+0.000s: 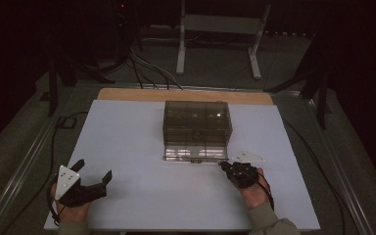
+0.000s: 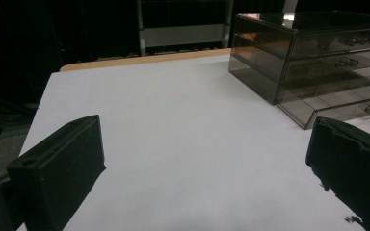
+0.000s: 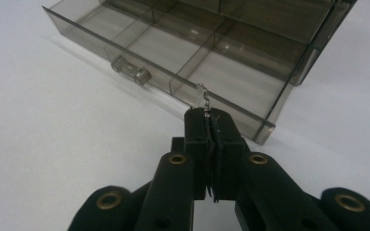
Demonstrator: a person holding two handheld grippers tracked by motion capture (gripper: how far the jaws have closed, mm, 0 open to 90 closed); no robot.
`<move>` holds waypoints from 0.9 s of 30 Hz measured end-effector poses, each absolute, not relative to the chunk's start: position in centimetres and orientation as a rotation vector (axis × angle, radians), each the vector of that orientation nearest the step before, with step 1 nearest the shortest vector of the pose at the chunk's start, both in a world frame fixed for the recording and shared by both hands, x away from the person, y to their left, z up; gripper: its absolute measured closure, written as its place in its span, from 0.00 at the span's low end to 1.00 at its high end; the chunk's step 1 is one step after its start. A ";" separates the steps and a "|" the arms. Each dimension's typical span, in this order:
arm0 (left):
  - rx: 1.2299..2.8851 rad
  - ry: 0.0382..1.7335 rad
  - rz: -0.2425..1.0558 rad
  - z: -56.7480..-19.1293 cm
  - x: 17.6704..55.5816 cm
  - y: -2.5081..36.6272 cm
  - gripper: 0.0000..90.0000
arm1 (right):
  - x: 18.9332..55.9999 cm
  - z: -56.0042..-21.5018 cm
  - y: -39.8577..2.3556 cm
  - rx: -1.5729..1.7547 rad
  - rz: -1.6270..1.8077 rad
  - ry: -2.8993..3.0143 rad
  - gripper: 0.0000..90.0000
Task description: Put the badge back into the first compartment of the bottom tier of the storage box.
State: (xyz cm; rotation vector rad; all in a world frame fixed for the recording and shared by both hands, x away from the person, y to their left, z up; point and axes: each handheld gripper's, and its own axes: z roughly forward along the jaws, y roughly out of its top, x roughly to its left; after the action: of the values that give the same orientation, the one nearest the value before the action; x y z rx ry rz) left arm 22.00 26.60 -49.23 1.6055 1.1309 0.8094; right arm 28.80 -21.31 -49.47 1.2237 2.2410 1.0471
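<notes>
Poking from the pinched jaws of the right gripper point(image 3: 207, 113), a tiny silvery piece point(image 3: 202, 98) defies identification, just before the open bottom drawer point(image 3: 173, 53) of the smoky organizer point(image 1: 197, 122). At seven o'clock, the left gripper point(image 1: 92, 172) gapes wide, empty.

I see a white-topped bench point(image 1: 127, 137) with a bare wooden strip along its far edge, and on it a smoky clear drawer box point(image 1: 197, 120) standing toward that far edge at mid-width, its bottom drawer point(image 1: 194, 152) pulled out over the white surface toward me.
</notes>
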 end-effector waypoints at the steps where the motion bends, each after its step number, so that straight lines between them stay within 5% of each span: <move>1: 1.606 1.132 0.809 -49.2 22.0 26.6 0.01 | 28.8 -49.4 -21.3 1.222 1.047 2.240 0.98; 27: 1.612 1.128 0.804 -49.3 22.0 26.6 0.01 | 29.9 -46.9 -19.4 1.181 1.101 2.230 0.98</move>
State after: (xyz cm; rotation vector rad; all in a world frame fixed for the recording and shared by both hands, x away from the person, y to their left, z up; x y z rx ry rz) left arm 22.02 26.56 -49.26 1.6123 1.1284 0.8041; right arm 29.95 -19.41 -46.91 1.1815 2.2295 1.1006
